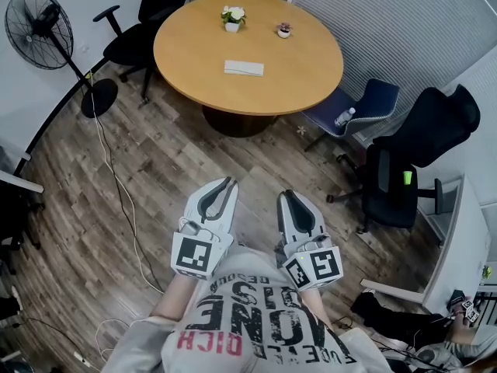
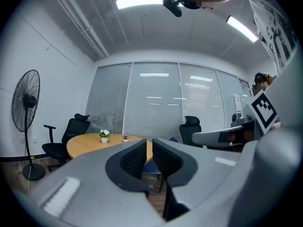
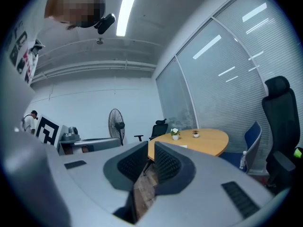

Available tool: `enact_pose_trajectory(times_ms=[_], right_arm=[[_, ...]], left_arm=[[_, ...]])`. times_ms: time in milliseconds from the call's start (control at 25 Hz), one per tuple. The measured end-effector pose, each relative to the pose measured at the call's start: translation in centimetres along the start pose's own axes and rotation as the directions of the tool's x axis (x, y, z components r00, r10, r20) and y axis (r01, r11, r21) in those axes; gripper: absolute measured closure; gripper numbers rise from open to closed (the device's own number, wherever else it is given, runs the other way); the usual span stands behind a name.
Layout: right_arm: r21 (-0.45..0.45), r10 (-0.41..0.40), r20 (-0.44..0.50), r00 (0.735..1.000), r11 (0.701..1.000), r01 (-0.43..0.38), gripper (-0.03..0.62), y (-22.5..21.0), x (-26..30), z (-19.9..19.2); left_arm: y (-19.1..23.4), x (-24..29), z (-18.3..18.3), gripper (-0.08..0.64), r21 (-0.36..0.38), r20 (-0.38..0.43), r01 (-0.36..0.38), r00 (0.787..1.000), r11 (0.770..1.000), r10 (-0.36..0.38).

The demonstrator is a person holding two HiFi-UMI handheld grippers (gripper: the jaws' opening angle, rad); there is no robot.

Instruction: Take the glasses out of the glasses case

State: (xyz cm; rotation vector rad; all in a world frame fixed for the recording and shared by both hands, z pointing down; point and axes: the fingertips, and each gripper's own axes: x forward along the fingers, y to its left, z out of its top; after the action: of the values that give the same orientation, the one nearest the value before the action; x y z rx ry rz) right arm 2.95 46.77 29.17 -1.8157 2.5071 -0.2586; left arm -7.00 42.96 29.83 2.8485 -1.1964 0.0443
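shirt (image 1: 256, 326): printed, 6 o'clock edge of head view, nearest the camera
left gripper (image 1: 226, 183): just ahead of the torso at 7 o'clock, held level over the floor; jaws barely apart with a thin slit between the pads, nothing in them
right gripper (image 1: 286, 196): beside the left one at 5 o'clock, not touching it; jaws closed, empty
floor (image 1: 155, 169): wood planks, under both grippers, cable running across at 8 o'clock
tabletop (image 1: 186, 49): round, wood, 12 o'clock, well apart from both grippers
glasses case (image 1: 244, 68): white flat oblong near mid tabletop, lying flat; too small to tell whether the lid is up or what's inside
flower pot (image 1: 232, 18): white blooms, far side of tabletop, 12 o'clock of the case
small pot (image 1: 284, 30): 1 o'clock of the case
fan (image 1: 39, 28): standing, 10 o'clock
black chair (image 1: 132, 41): at the tabletop's 9 o'clock edge
blue chair (image 1: 371, 103): at the tabletop's 4 o'clock side, bottle (image 1: 344, 116) on the seat
second black chair (image 1: 415, 158): 3 o'clock of the grippers
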Motion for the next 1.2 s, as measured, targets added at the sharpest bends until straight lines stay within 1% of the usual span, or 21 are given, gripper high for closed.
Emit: enact_pose_trajectory(times_ms=[80, 200, 280, 480, 600, 760, 920, 1040, 1200], right_arm=[[-0.007, -0.002, 0.003, 1.000, 1.000, 0.002, 0.561, -0.3, 2.0, 0.6], [-0.016, -0.002, 0.013, 1.000, 1.000, 0.002, 0.561, -0.5, 5.2, 1.7], [-0.016, -0.004, 0.019, 1.000, 1.000, 0.004, 0.563, -0.4, 7.1, 2.4], [-0.012, -0.016, 0.014, 1.000, 1.000, 0.016, 0.562, -0.3, 11.1, 3.1], [-0.003, -0.026, 0.003, 1.000, 1.000, 0.026, 0.563, -0.4, 13.0, 2.6], [0.010, -0.036, -0.016, 0.999, 0.999, 0.036, 0.562, -0.2, 14.9, 1.7], [0.017, -0.042, -0.031, 0.999, 0.999, 0.042, 0.563, 0.0, 16.1, 1.1], [0.020, -0.046, -0.040, 0.998, 0.999, 0.047, 0.563, -0.4, 16.9, 0.9], [0.026, -0.044, -0.052, 0.998, 0.999, 0.046, 0.563, -1.2, 17.9, 0.7]], left_arm=[[1.5, 1.4, 0.4, 0.512, -0.002, 0.003, 0.010, 1.000, 1.000, -0.010], [4.0, 3.4, 1.3, 0.512, 0.034, 0.014, 0.030, 0.999, 0.999, -0.031], [5.6, 4.5, 2.0, 0.512, 0.045, 0.012, 0.041, 0.999, 0.998, -0.042], [9.2, 6.6, 2.9, 0.512, 0.038, 0.013, 0.055, 0.998, 0.998, -0.056], [11.1, 7.3, 2.6, 0.512, 0.018, 0.012, 0.051, 0.999, 0.999, -0.051], [13.2, 7.4, 1.5, 0.512, 0.013, -0.013, 0.047, 0.999, 0.999, -0.046], [14.9, 7.2, 0.7, 0.512, -0.052, -0.049, 0.019, 0.999, 0.998, -0.021], [15.5, 7.5, 0.4, 0.515, -0.068, -0.063, 0.010, 0.998, 0.998, -0.014], [16.3, 8.5, 0.1, 0.517, -0.034, -0.039, 0.016, 0.999, 0.999, -0.017]])
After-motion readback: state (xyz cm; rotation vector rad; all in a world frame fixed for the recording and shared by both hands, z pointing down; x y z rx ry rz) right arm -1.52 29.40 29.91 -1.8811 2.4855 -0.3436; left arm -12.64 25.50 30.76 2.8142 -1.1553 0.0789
